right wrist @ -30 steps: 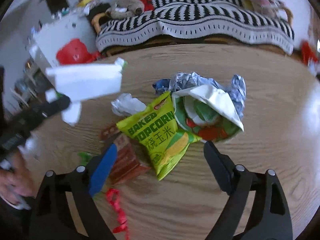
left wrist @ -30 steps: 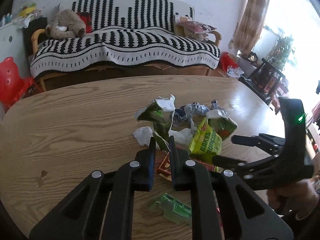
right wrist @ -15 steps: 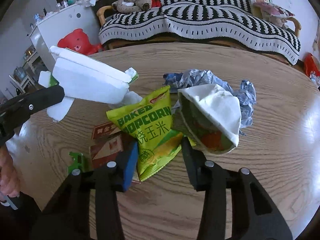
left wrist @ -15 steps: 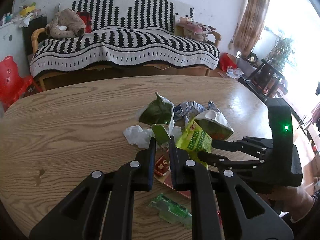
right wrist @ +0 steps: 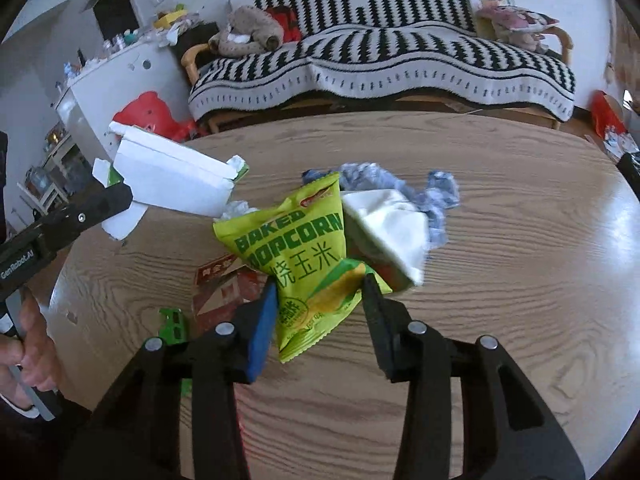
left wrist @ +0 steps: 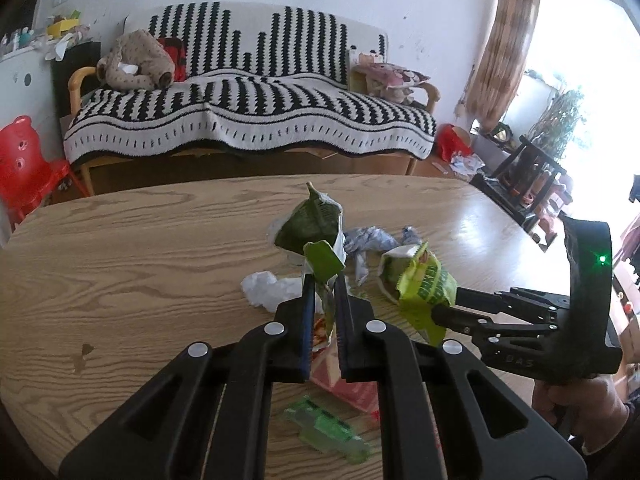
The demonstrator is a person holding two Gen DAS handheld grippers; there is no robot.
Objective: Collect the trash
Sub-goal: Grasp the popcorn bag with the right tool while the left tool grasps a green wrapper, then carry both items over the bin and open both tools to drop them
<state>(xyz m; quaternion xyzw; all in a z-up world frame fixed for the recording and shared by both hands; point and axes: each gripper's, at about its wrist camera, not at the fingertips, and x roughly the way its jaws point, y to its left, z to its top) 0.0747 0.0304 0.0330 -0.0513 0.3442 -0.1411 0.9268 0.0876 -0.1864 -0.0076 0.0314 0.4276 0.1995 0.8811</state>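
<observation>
Yellow-green popcorn bag (right wrist: pixel 298 256) being clenched by right gripper (right wrist: pixel 318 298), left gripper (left wrist: pixel 322 300) clamping green carton (left wrist: pixel 314 232); lifting steadily, keeping grips firm.

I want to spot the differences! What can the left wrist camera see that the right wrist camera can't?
Only the left wrist view shows the curtain, the bright window and the green side of the carton held in the left tool.

Only the right wrist view shows the white cabinet and the words on the popcorn bag held in the right tool.

Both show the striped sofa, the red chair and the wooden table.
</observation>
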